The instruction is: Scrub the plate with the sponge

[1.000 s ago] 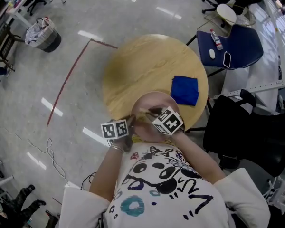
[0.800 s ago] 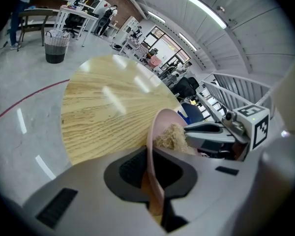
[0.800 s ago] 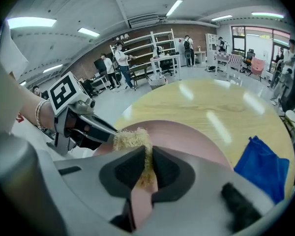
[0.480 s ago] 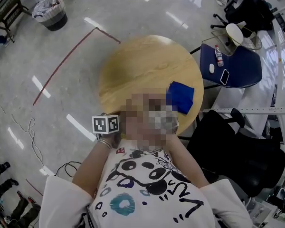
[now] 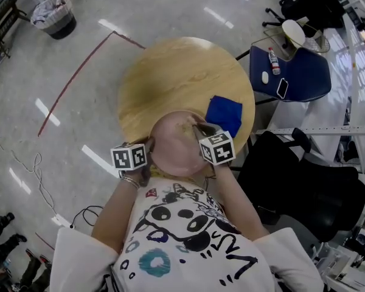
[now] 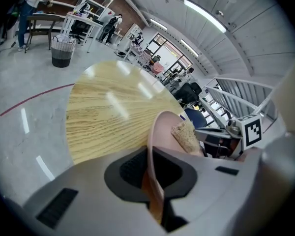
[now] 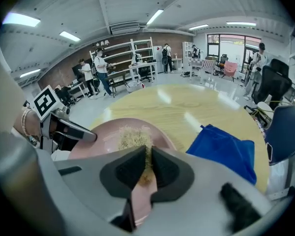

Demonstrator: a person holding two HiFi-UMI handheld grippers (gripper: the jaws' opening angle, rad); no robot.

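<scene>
Both pairs of jaws are clenched. On the left gripper (image 6: pixel 155 181) the pads pinch the rim of the pink plate (image 6: pixel 163 132), which runs edge-on between them and rises tilted beyond. On the right gripper (image 7: pixel 146 167) the jaws have just been closing and now squeeze the tan sponge (image 7: pixel 133 137). A rough tuft of it sticks out past the pads and lies against the plate's inner face, near the rim farthest from the left gripper. From the left gripper's side the sponge shows as a coarse wedge pressed to the pink surface, with the right gripper just behind it. Seen from the head, the plate hangs between the two grippers over the near edge of the round wooden table (image 5: pixel 182 72), close in front of the person's chest – left gripper at its left rim, right gripper at its right. A blue cloth (image 5: pixel 224 114) lies crumpled on the table just beside the plate, on the right gripper's side. Beyond the table a red line (image 5: pixel 79 78) crosses the grey floor (image 5: pixel 24 132), a bin (image 5: pixel 52 14) stands far off to the left, and a navy chair (image 5: pixel 298 72) sits to the right.
</scene>
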